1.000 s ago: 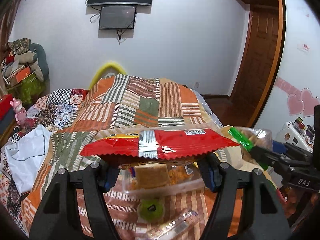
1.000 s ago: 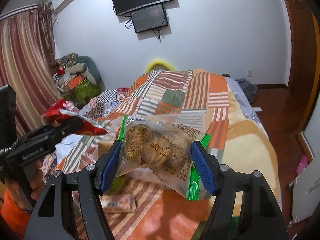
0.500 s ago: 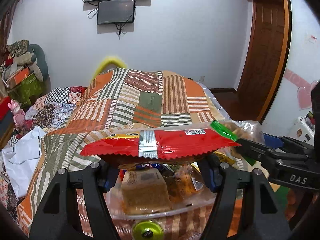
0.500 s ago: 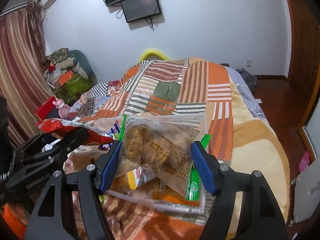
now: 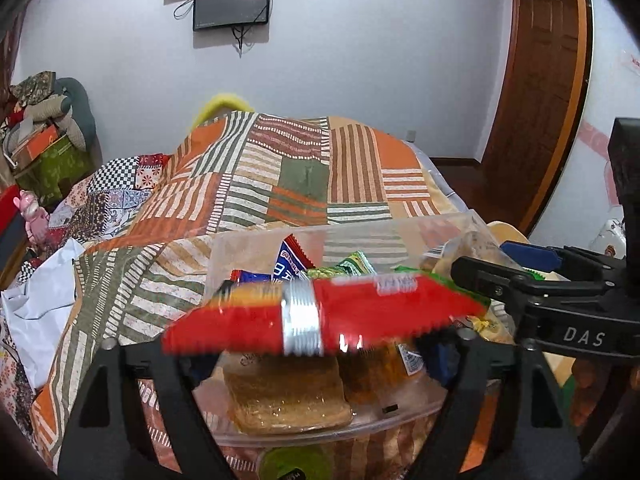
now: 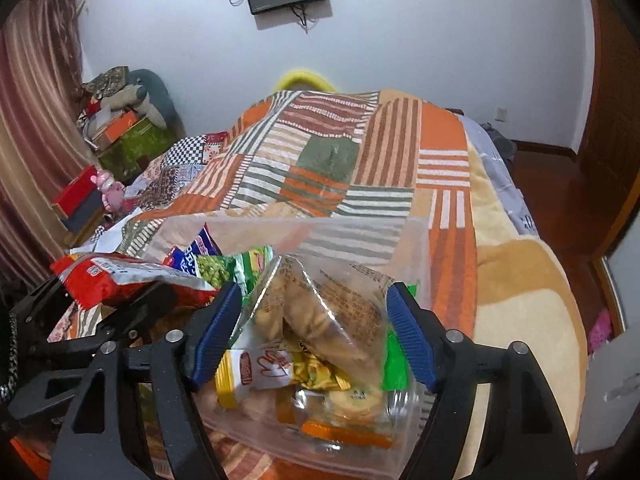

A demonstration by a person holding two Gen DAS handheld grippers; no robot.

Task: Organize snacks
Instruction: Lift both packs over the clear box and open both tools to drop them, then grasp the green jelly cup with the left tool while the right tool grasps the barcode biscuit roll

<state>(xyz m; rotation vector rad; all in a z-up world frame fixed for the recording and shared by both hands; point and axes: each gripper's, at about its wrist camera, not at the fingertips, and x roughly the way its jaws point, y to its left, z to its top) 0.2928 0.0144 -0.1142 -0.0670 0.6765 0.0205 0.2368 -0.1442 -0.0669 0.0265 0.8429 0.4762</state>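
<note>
We see the L gripper (image 5: pixel 316 356), jaws just widened, letting the red pack (image 5: pixel 320 314) go over the bin (image 6: pixel 416 256), mid-frame. R gripper (image 6: pixel 314 334), jaws also just widened, is loose around the cookie bag (image 6: pixel 320 312). Both are light, crinkly, slippery and crushable: hold by the seams.

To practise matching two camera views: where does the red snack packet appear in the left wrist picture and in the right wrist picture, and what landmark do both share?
Left wrist view: the red snack packet lies crosswise at lower centre, over the clear plastic bin.
Right wrist view: it sits at the left edge, beside the bin.
Shared landmark: the wall-mounted screen at top.
</note>
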